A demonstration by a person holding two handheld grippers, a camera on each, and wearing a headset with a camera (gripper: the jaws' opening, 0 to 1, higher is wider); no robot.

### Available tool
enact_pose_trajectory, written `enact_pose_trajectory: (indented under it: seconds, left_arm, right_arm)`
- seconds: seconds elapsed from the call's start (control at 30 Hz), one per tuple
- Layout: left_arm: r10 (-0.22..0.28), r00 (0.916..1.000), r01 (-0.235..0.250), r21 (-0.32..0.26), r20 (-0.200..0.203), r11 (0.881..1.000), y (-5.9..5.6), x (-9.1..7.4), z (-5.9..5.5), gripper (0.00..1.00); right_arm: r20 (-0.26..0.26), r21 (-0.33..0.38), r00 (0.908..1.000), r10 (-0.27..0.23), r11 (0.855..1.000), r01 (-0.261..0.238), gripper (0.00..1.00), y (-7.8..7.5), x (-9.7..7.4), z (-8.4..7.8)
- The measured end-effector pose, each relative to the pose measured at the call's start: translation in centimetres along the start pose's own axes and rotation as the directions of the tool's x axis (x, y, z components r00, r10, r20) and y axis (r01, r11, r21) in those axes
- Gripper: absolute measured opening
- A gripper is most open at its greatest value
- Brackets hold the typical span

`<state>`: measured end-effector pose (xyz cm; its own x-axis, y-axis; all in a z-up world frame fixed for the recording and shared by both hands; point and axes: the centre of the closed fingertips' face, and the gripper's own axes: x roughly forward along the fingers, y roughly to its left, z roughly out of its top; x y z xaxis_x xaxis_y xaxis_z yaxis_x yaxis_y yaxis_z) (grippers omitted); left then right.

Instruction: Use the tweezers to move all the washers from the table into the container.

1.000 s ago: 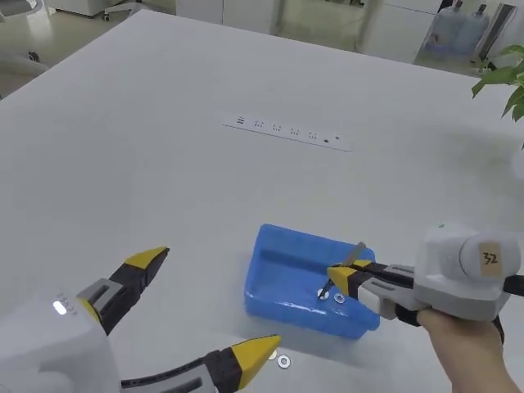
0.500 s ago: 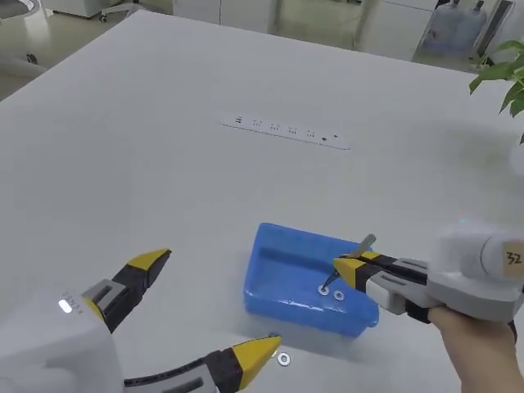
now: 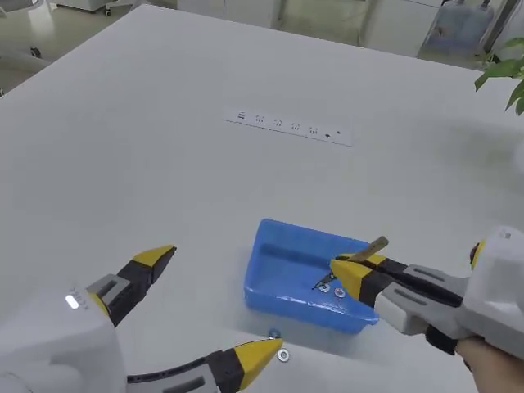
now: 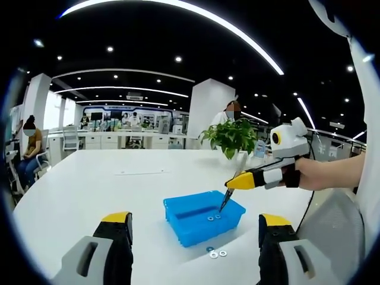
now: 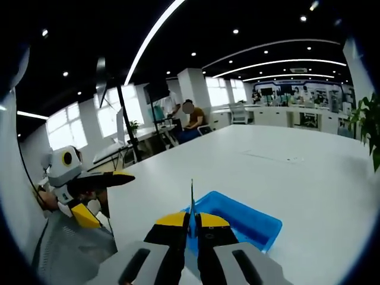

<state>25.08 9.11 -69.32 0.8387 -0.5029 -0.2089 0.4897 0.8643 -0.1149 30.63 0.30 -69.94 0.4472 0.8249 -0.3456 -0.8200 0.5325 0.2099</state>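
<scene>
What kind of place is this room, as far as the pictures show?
Probably a large open-plan office: a long white table with a socket strip set in it, a potted plant, and a seated person at far desks.

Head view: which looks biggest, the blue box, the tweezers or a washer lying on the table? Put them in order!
Biggest: blue container, by far.
Middle: tweezers, thin and partly hidden in the right gripper.
Smallest: washer on the table, tiny even though it lies nearer the camera.
</scene>
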Motion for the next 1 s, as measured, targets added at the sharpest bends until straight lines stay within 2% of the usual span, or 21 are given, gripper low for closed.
enact_pose_trajectory:
  seconds: [0.1, 0.27, 0.5, 0.8, 1.0]
  left_arm:
    - [-0.001, 1.0, 0.001, -0.003, 0.002, 1.0, 0.0, 0.0, 0.0, 0.89]
    - [-0.013, 0.9999, 0.013, 0.007, -0.002, 1.0, -0.3, 0.1, 0.0, 0.9]
    - [-0.014, 0.9999, 0.014, 0.004, 0.004, 1.0, -0.3, 0.0, 0.1, 0.9]
    - [-0.017, 0.9999, 0.017, 0.006, -0.001, 1.0, -0.3, 0.1, 0.0, 0.9]
    - [-0.017, 0.9998, 0.017, 0.009, -0.006, 1.0, -0.3, 0.1, -0.1, 0.9]
  right_arm:
    - [-0.017, -0.008, 0.9995, 0.026, 1.0, -0.027, 0.02, 1.1, 0.3, -0.8]
    - [-0.05, 0.008, 0.9965, 0.066, 0.998, -0.066, 0.02, 2.1, 0.8, -2.3]
    - [-0.145, 0.004, 0.9845, 0.098, 0.995, -0.098, 0.02, 2.8, 1.6, -5.5]
    - [-0.186, 0.022, 0.9753, 0.12, 0.993, -0.118, 0.03, 3.2, 2.0, -7.1]
    - [-0.216, 0.001, 0.9692, 0.119, 0.993, -0.122, 0.03, 3.3, 2.2, -7.8]
